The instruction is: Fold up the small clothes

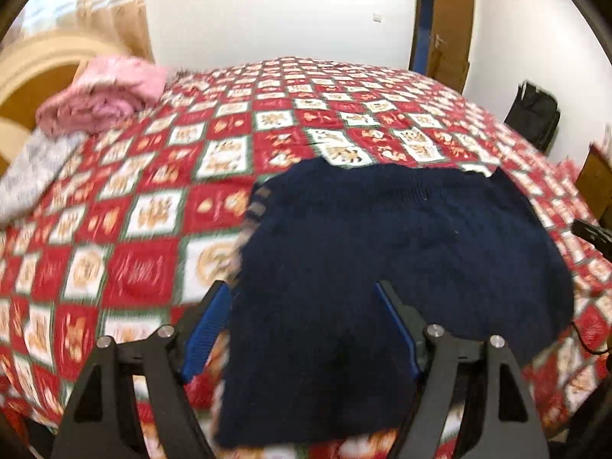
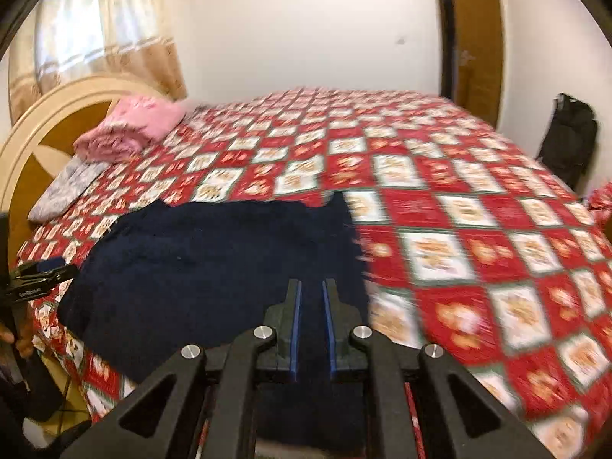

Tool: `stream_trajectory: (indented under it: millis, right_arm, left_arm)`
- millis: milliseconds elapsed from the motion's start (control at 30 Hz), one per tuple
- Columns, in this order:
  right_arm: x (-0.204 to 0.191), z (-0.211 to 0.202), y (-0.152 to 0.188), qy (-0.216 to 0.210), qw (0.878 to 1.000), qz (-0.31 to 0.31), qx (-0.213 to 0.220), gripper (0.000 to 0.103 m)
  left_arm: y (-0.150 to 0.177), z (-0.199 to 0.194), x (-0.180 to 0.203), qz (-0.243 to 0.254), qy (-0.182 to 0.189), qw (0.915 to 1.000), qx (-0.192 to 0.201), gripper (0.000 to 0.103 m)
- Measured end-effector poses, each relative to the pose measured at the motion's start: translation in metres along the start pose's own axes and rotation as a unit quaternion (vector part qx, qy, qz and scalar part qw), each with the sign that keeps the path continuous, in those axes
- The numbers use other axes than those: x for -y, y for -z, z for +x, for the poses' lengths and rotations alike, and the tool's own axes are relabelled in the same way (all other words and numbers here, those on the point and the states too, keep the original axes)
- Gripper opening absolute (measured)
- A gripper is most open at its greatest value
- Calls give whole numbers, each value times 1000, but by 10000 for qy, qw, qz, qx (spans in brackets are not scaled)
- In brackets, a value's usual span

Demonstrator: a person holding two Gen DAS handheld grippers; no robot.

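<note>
Navy knit sweater [image 1: 382, 252] spread flat on red-and-white patchwork bedspread [image 1: 145, 206], near the bed's front edge. Left gripper [image 1: 306, 290] jaws wide, hovering over sweater's near-left part. Right gripper [image 2: 311, 287] pinched narrow over sweater's right edge; grip on fabric unclear. Pink folded blanket [image 2: 134, 126] by headboard [image 2: 46, 130].

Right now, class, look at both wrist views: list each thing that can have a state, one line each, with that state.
Navy knitted garment: spread flat on the bed, near edge between the left gripper's fingers.
Left gripper: open.
Right gripper: jaws nearly closed over the navy knit; grip unclear.
Pink folded clothes: stacked by the headboard.
Red patchwork bedspread: laid flat.
Brown wooden door: looks shut.
</note>
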State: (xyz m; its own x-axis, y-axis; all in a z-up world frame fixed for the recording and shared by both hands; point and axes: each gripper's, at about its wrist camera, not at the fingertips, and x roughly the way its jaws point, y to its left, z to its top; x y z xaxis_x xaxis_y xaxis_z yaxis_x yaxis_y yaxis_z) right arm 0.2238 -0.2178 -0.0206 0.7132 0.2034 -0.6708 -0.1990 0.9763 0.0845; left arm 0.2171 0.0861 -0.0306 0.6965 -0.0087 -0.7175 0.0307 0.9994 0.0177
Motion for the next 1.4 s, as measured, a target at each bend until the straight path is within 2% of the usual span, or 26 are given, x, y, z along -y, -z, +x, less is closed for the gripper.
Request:
stream_trajectory:
  millis: [100,200,267,467,567,733,833,900,933,967,1033,1100,1233,1400]
  right_arm:
    - [-14,44,-5,366,9988,-151,-282,11]
    - [-7,81,1,689,9946,68,-774,11]
    - [2,82,3,620,9961,259,-565,11]
    - [17,105,-8,727,9951,415,-523,11]
    - [26,114,-15,650,9936,753,-537,11]
    - [10,93,-14,746,9941,632,-479,14]
    - [-11,53,-1,276,9965,787,-110,17]
    - [-30,34,11,39,9977,669,-33,32]
    - [-37,28,16,-45,9982,599,-4,49]
    - [-47,21,23,-136,9988,468,20,62]
    - [-66,9,38,-78,9998,183,36,63]
    - [-72,6,50,38,9999,160,-43,63]
    - [-65,22,74,99,9969,498,-596,63]
    - [-54,21,87,68,9941,775,-755,63]
  left_arm:
    - [-5,26,23,296,-468,9984,-130,79]
    - [-4,44,25,243,-442,9981,-345,79]
    - [-2,50,27,219,-574,9975,-345,79]
    - [-2,58,33,321,-845,9956,-250,88]
    - [-1,61,30,218,-904,9953,-268,92]
    - [-1,54,28,111,-759,9966,-296,92]
    - [3,46,27,47,-687,9971,-316,92]
    - [7,39,29,75,-699,9972,-255,92]
    - [10,35,31,62,-721,9971,-214,92]
    - [13,32,32,42,-721,9972,-197,92]
    - [18,28,33,18,-704,9973,-210,92]
    - [24,26,35,38,-792,9966,-207,92]
    - [38,22,44,269,-968,9948,-190,92]
    - [45,14,42,184,-955,9951,-172,92]
